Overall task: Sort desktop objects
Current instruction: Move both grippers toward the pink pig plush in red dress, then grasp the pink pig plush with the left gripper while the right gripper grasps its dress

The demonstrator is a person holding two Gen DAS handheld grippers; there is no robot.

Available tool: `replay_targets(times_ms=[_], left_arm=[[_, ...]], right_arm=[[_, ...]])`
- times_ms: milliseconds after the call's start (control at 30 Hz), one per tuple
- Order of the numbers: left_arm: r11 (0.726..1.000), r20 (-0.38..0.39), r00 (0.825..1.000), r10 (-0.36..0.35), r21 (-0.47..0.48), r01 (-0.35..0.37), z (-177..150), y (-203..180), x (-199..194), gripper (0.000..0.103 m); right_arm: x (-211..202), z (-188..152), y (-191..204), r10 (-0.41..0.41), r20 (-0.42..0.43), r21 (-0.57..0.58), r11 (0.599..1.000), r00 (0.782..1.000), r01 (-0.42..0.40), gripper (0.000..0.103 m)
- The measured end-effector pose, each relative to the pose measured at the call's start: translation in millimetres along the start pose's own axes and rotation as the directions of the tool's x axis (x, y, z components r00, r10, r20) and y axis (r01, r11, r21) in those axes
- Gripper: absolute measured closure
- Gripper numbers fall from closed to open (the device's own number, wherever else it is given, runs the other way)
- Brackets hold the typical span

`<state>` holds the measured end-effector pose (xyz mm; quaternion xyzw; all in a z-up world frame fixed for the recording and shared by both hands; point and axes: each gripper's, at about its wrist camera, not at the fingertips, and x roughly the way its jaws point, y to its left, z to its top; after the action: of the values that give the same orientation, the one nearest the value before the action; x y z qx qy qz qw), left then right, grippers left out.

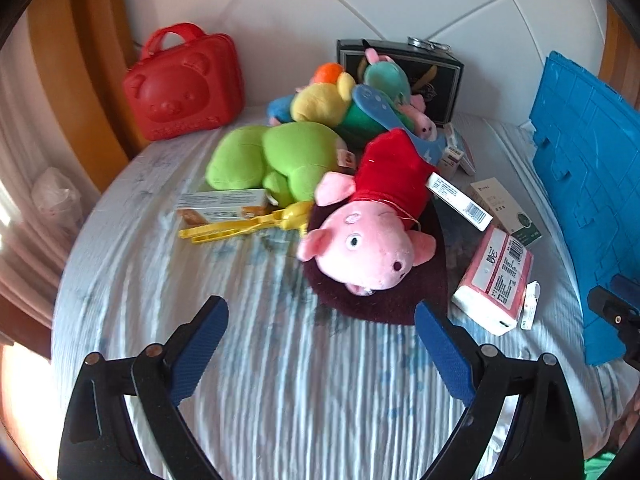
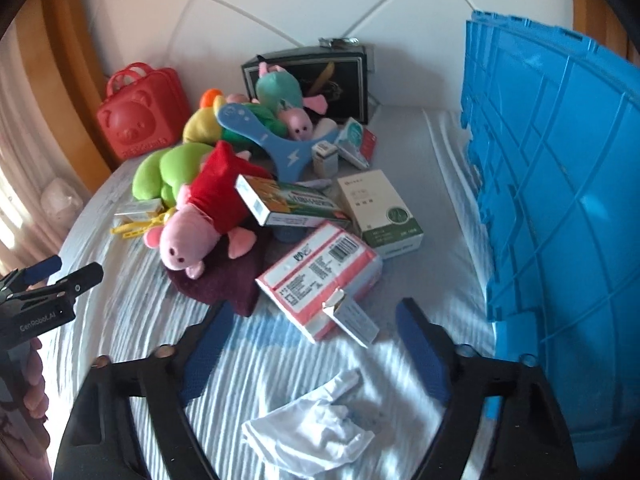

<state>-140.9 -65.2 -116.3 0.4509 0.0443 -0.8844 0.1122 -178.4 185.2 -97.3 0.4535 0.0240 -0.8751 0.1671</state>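
Your left gripper [image 1: 322, 322] hangs spread wide over the bed [image 1: 280, 400] with nothing between its blue ribbed pads, and your right gripper [image 2: 314, 330] is also parted and empty, a crumpled white cloth [image 2: 316, 432] lying on the sheet between its arms; the black body of the left one reads "GenRobot.AI" in the right wrist view. The things to sort sit in one heap toward the head of the bed, against the white padded headboard [image 1: 360, 0]. Count the soft toys: one pink pig plush [image 1: 368, 240] in a red dress, lying on a dark maroon fuzzy cloth [image 1: 384, 304]; one lime-green plush [image 1: 276, 160]; one multicoloured plush [image 1: 324, 100] of yellow, orange and green; one smaller teal-bodied pink plush [image 2: 284, 100]. One flat blue plastic paddle [image 2: 276, 140] bears a lightning bolt. One yellow plastic clip [image 1: 240, 228] lies beside the pig. You have several cardboard boxes, print too small to read: a pink-and-white barcoded pack [image 2: 320, 276], a white-and-green box [image 2: 380, 212], a green-and-orange box [image 2: 288, 204], plus smaller ones behind. One red moulded bear-face case [image 1: 184, 84] stands at the head's left corner, one black framed box [image 1: 404, 76] behind the heap, and one blue ribbed plastic crate [image 2: 560, 220] along the right edge.
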Motion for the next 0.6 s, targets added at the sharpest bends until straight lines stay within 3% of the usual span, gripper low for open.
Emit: replay_targets(times_ms=[133, 267, 400, 533, 600], left_arm=[[0.998, -0.056, 0.997, -0.057, 0.033, 0.059, 10, -24, 41, 0.007], [0.997, -0.081, 0.997, 0.001, 0.075, 0.005, 19, -40, 83, 0.009], [0.996, -0.133, 0.99, 0.051, 0.085, -0.04, 23, -24, 116, 0.015], [0.993, -0.147, 0.986, 0.079, 0.099, -0.065, 16, 9, 123, 0.015], [0.985, -0.141, 0.98, 0.141, 0.115, -0.126, 14, 23, 123, 0.016]], right_arm=[[18, 9, -6, -0.025, -0.032, 0.029, 0.999, 0.999, 0.026, 0.027], [36, 19, -2, -0.019, -0.067, 0.002, 1.0, 0.998, 0.019, 0.027], [57, 44, 15, 0.022, -0.073, -0.041, 0.999, 0.997, -0.025, 0.024], [79, 74, 43, 0.071, -0.061, -0.107, 0.991, 0.996, -0.077, 0.007], [91, 85, 57, 0.092, -0.068, -0.137, 0.985, 0.993, -0.1, 0.007]])
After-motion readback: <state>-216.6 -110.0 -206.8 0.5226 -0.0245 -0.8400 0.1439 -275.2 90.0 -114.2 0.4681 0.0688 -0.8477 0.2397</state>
